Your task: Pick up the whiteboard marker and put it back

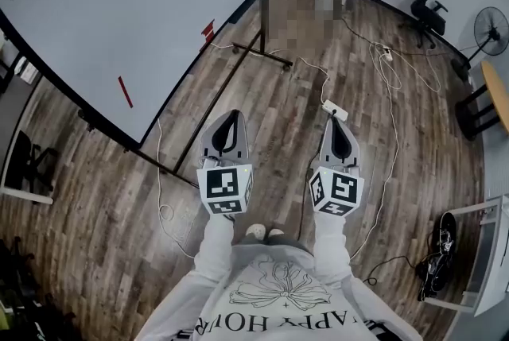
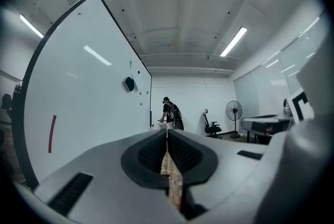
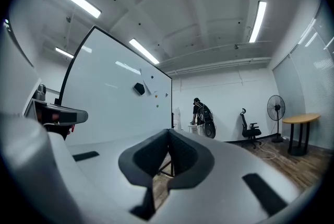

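Observation:
A red whiteboard marker (image 1: 126, 91) sticks to the face of the big whiteboard (image 1: 119, 5), low on the board and well to the left of both grippers. In the left gripper view the marker (image 2: 52, 134) shows as a red stripe on the board (image 2: 88, 87). My left gripper (image 1: 233, 116) is held level over the wood floor, its jaws closed tip to tip (image 2: 167, 131) with nothing between them. Beside it, my right gripper (image 1: 339, 123) is also level and shut (image 3: 168, 131), and empty. Neither gripper touches the board.
The board's black stand foot (image 1: 262, 53) lies on the floor ahead. Cables and a white power strip (image 1: 335, 110) trail in front of the right gripper. A person (image 2: 169, 113) stands at the far end. An office chair (image 1: 429, 5), a fan (image 1: 491, 29) and a table (image 1: 497, 93) are at the right.

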Available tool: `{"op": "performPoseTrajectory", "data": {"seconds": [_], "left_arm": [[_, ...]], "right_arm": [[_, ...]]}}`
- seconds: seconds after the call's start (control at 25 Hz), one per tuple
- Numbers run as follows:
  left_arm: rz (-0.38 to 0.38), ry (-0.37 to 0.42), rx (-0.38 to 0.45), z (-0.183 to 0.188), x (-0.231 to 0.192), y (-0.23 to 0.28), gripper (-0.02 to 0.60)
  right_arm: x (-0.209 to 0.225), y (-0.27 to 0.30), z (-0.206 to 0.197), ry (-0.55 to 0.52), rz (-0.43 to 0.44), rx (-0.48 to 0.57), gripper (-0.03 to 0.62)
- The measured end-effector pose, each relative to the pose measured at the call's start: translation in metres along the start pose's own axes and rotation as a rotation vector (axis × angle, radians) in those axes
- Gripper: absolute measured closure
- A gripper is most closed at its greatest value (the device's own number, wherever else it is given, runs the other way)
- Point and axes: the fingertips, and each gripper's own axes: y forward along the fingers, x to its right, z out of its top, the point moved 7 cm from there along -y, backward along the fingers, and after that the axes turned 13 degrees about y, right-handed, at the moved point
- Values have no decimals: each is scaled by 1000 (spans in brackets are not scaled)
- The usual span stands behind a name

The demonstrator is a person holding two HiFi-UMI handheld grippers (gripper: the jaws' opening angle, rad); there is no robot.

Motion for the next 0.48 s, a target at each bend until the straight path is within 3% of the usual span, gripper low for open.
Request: {"op": "performPoseTrajectory", "data": {"seconds": [0.48], "left_arm": [[-16,-6,-44,-22,-22,30,572]], "right_arm": [[-16,39,-21,26,6,-38,591]]}}
